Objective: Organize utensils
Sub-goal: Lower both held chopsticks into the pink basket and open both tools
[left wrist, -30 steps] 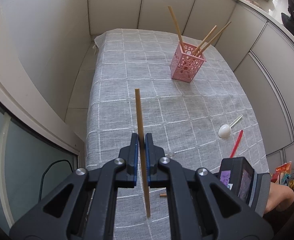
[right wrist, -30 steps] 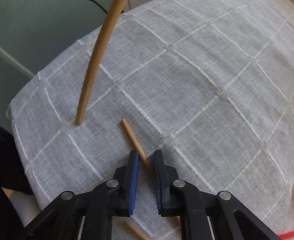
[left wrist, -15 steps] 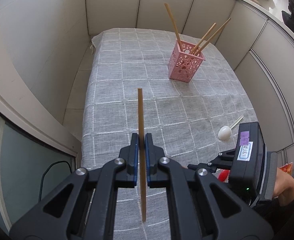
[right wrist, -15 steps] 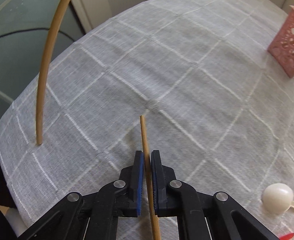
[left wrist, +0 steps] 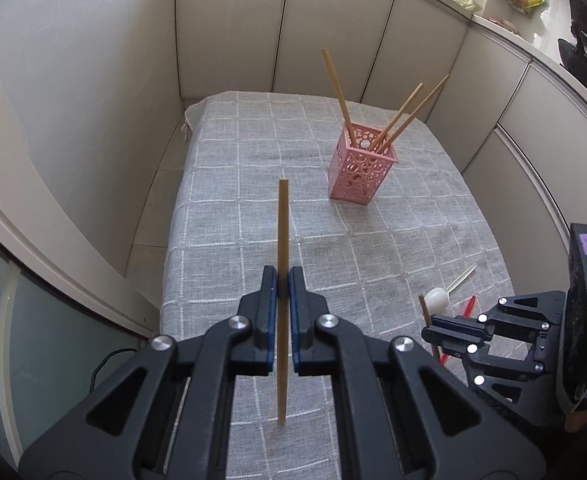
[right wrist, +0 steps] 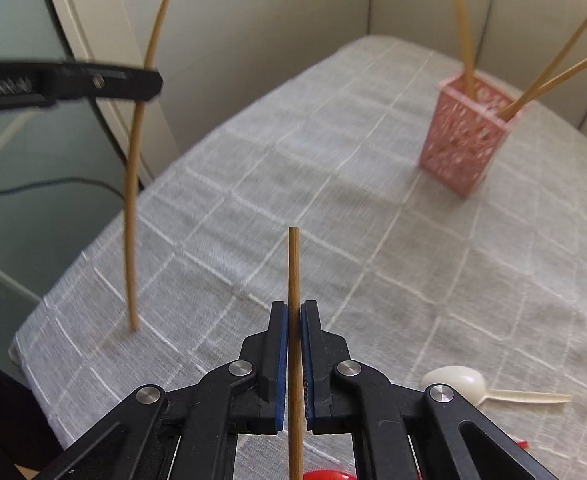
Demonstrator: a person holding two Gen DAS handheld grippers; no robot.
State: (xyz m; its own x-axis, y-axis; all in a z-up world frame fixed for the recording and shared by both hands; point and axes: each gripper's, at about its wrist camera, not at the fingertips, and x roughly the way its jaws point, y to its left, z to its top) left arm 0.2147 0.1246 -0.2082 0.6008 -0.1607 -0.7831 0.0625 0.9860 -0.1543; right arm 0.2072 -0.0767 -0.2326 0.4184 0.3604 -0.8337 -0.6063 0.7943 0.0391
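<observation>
My left gripper (left wrist: 280, 276) is shut on a wooden chopstick (left wrist: 282, 224) and holds it upright above the near end of the table. It also shows in the right wrist view (right wrist: 149, 84) with its chopstick (right wrist: 131, 208). My right gripper (right wrist: 293, 312) is shut on a second chopstick (right wrist: 294, 268), upright and lifted off the cloth; it shows at the right of the left wrist view (left wrist: 429, 326). A pink perforated holder (left wrist: 360, 168) stands at the far right of the table (right wrist: 469, 144) with three chopsticks (left wrist: 335, 84) in it.
A grey checked cloth (left wrist: 253, 152) covers the table. A white plastic spoon (right wrist: 459, 382) and a red utensil (left wrist: 467, 306) lie near the right edge. Beige cabinet panels (left wrist: 229, 28) surround the table; a cable (right wrist: 45, 186) runs on the floor at left.
My right gripper has closed on the chopstick that lay on the cloth and lifted it upright. Both grippers have risen and tilted towards the pink holder.
</observation>
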